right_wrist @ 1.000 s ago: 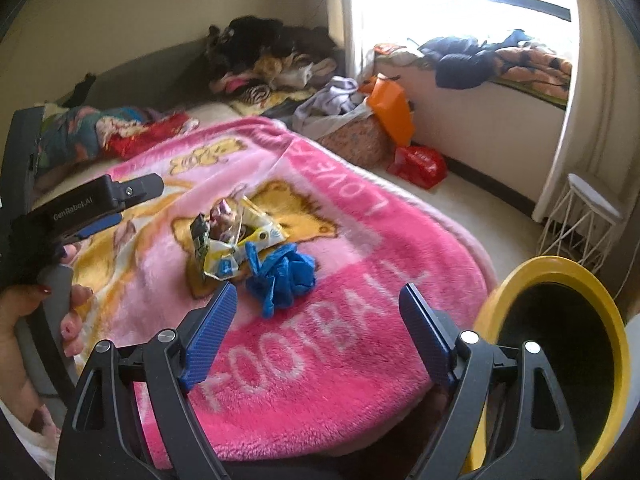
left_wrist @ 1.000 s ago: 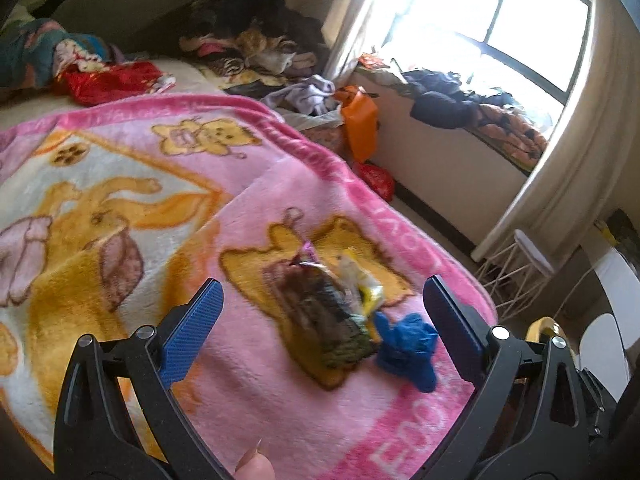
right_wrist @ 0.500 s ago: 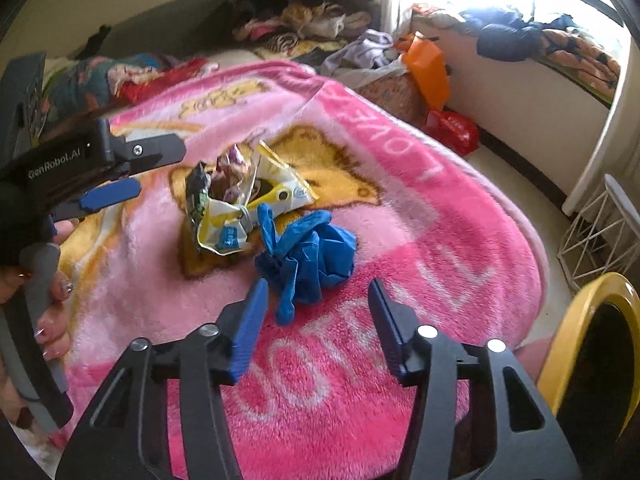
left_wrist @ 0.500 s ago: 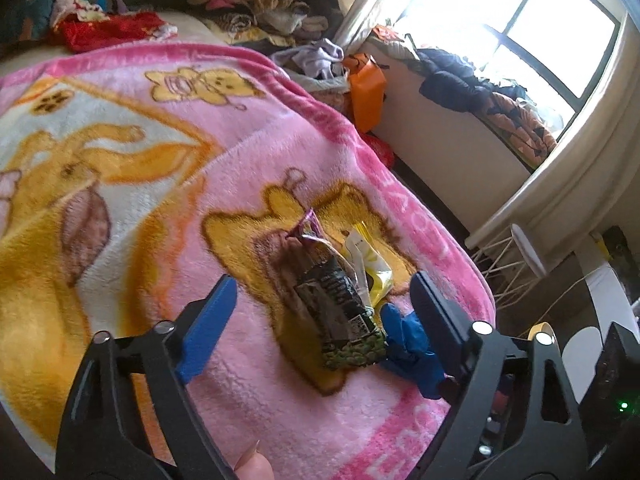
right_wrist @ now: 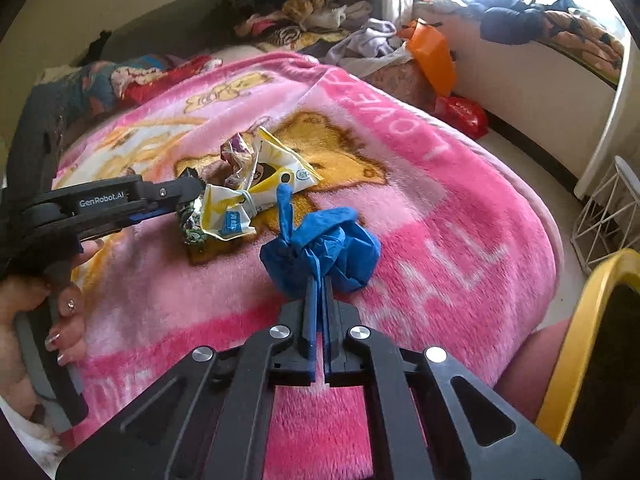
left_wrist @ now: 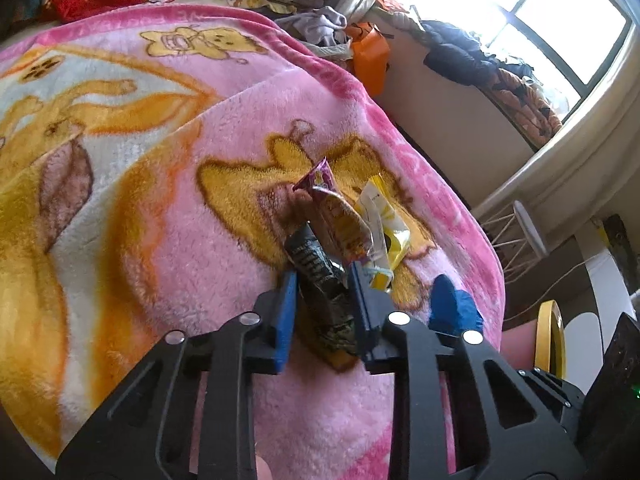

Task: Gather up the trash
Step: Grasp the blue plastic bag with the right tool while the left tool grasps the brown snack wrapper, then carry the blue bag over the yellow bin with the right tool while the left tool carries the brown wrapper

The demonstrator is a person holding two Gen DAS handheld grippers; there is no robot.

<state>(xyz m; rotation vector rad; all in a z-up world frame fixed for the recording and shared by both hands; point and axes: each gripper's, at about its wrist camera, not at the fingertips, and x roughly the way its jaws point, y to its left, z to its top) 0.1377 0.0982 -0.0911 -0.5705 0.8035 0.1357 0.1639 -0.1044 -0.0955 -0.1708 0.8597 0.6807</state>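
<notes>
Meanwhile, on a bed under a pink cartoon blanket, the pick-up step of a trash collection is under way with both hands at once. Seen from the left wrist, the left gripper is closing its blue-padded fingers on a dark snack wrapper, which stands between them with the pads against its sides; a purple wrapper and a yellow packet lie bunched against it on the blanket, and their print is too small to read (a blue wad peeks out just to the right). Seen from the right wrist, the right gripper has its fingers pressed almost together, pinching a crumpled blue glove that sits on the blanket just in front of the wrapper pile. The other tool reaches in from the left, its side marked "GenRobot.AI", held by a hand with painted nails. Woven into the blanket are "LOVE" near the far hem and letters ending "ALL" by the near one. A yellow-rimmed bin stands at the bed's right edge. By the look of it, the next move calls for lifting both catches clear without spilling the loose packets, then carrying them over that rim before letting go.
</notes>
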